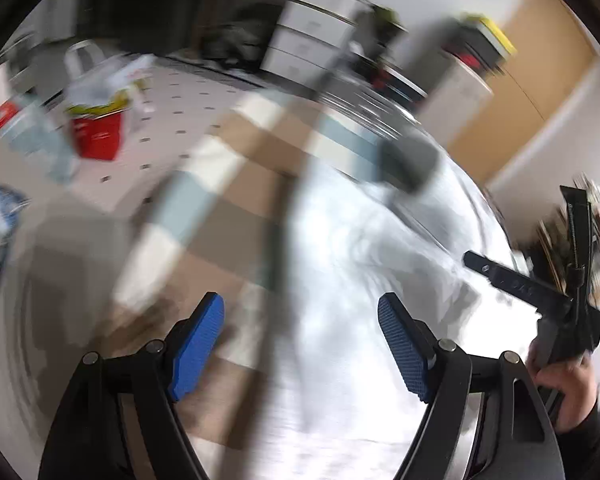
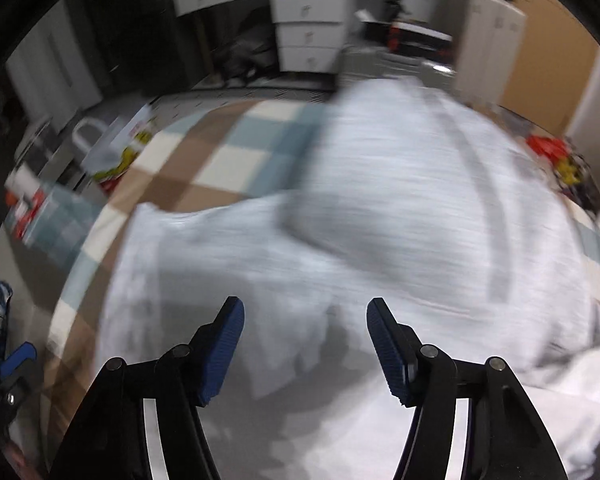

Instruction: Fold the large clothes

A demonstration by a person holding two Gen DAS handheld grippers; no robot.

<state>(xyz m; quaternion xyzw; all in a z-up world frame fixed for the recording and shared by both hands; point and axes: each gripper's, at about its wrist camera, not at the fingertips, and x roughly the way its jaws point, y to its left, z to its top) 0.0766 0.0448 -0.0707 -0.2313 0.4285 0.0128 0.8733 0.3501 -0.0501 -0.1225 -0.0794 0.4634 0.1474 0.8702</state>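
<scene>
Pale grey-white garment (image 2: 380, 208), soft and rumpled, spread over checked mat (image 2: 228, 168) of brown, cream and blue squares, left gripper (image 1: 300, 344) released above garment's edge, ribbed blue pads apart, right gripper (image 2: 304, 344) unclenched over cloth, nothing gripped.

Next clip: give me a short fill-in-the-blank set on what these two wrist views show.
1. The white garment lies spread on a ____ mat of brown, cream and blue squares.
2. The pads on the right claw are coloured ____.
3. Between the pads of the left claw there is ____ gripped.
4. The box on the floor is ____.

Missing words: checkered; blue; nothing; red
</scene>
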